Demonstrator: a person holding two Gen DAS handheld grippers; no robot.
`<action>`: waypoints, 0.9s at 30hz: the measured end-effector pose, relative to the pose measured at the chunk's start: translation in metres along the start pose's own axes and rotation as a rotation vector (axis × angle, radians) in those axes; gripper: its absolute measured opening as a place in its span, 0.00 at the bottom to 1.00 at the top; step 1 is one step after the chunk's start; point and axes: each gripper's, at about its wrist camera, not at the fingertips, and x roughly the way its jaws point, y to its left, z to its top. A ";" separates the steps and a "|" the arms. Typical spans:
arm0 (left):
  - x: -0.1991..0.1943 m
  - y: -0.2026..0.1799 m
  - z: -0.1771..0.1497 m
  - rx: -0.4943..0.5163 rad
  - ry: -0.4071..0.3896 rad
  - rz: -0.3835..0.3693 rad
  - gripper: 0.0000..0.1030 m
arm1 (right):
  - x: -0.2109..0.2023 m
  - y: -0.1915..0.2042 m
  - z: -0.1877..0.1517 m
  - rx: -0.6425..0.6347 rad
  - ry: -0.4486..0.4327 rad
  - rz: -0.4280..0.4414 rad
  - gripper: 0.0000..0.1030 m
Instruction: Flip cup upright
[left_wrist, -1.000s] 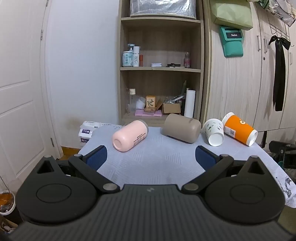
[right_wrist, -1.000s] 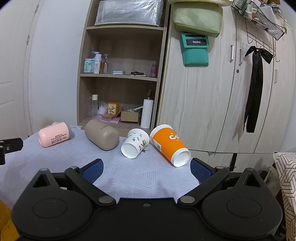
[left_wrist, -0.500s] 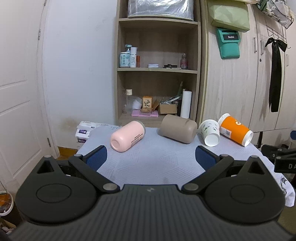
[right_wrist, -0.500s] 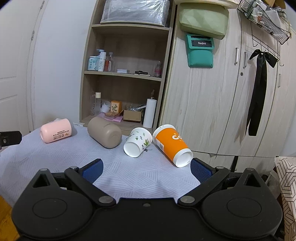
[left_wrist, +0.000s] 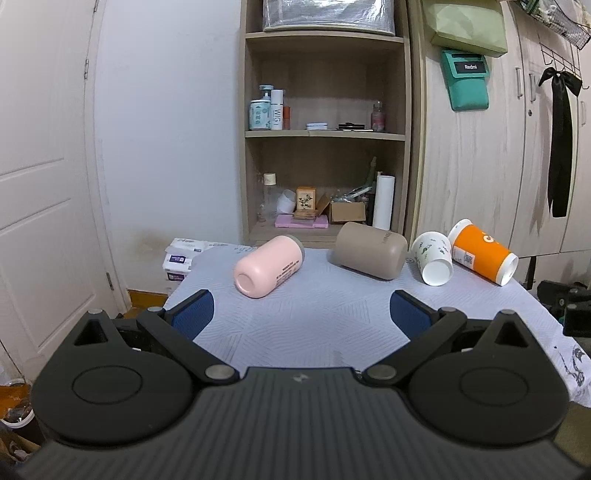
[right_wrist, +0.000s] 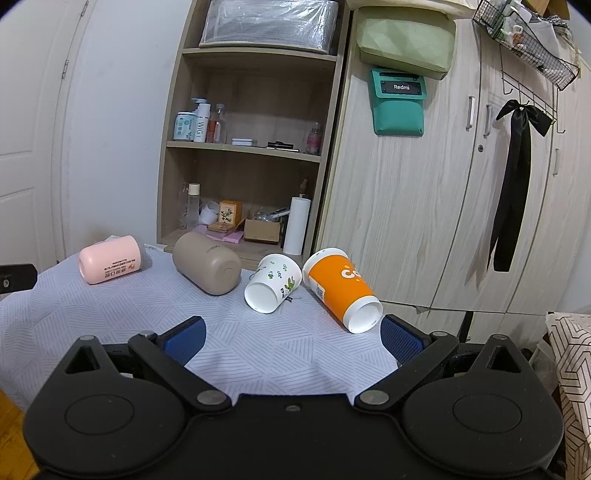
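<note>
Several cups lie on their sides in a row on the cloth-covered table: a pink cup, a taupe cup, a white leaf-print paper cup and an orange paper cup. They also show in the right wrist view: the pink cup, the taupe cup, the white cup and the orange cup. My left gripper is open and empty, short of the pink and taupe cups. My right gripper is open and empty, short of the white and orange cups.
An open wooden shelf unit with bottles and boxes stands behind the table, beside wardrobe doors. A white door is at the left. Tissue packs lie at the table's far left corner. The table's right edge drops near the orange cup.
Both grippers have shifted slightly; the cups look a little farther off and lower in both views. No cup has moved. Both grippers stay open.
</note>
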 end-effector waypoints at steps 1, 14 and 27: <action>-0.001 0.000 0.000 -0.004 -0.001 -0.007 1.00 | 0.000 0.000 0.000 -0.002 0.001 0.002 0.99; 0.000 0.000 -0.001 -0.018 0.004 -0.031 1.00 | -0.001 0.001 0.000 -0.008 0.001 0.001 0.99; 0.003 0.003 -0.004 -0.003 0.014 0.008 1.00 | 0.003 -0.001 -0.002 0.000 0.012 -0.008 1.00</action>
